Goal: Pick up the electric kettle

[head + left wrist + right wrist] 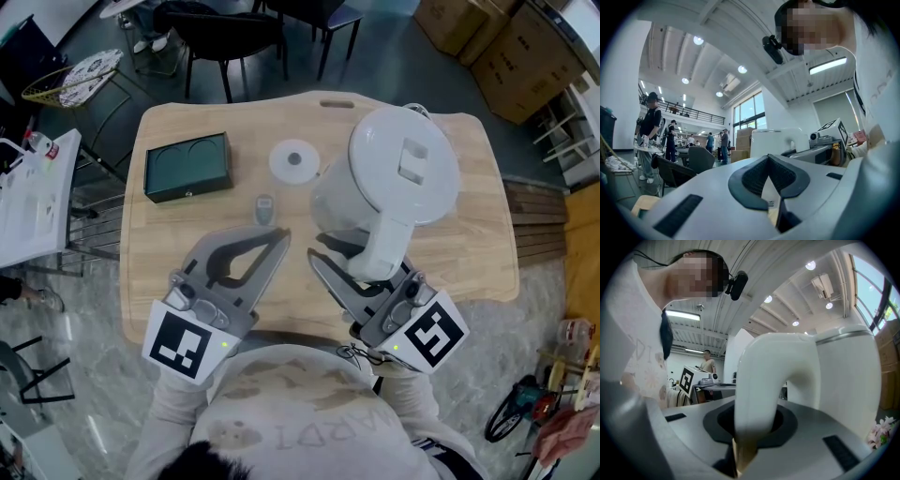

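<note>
— Pale shirt (300,417) fills the bottom of the head view, closest thing. Above it, the near edge of the wooden tabletop (178,253).
— Gripper states?
— Left gripper (278,239): tips pressed together, nothing in it, over the middle of the near edge. Right gripper (361,272): clamped on the handle (382,246) of the white electric kettle (394,178).
— Kettle where?
— Right half of the tabletop, upright. Body is toward the far right corner, handle toward the near edge. Resting or lifted, can't tell from above.
— Rest of the tabletop?
— White round disc (294,160) just beside the kettle on its left, near the far edge. Dark green box (187,166) toward the far left corner. Small grey item (264,207) between the disc and the left gripper, too small to name.
— Left gripper view?
— Jaws meet at the tips. Only the hollow between the pads is open, with tabletop showing through. Kettle is beyond them, the right gripper's marker cube (833,129) at its right. People (649,131) stand in the hall behind.
— Right gripper view?
— Handle sits squarely between the jaws, both pressed on it. Kettle body rises at the right. Left gripper's marker cube (689,379) is at the left, a standing person (708,363) behind it.
</note>
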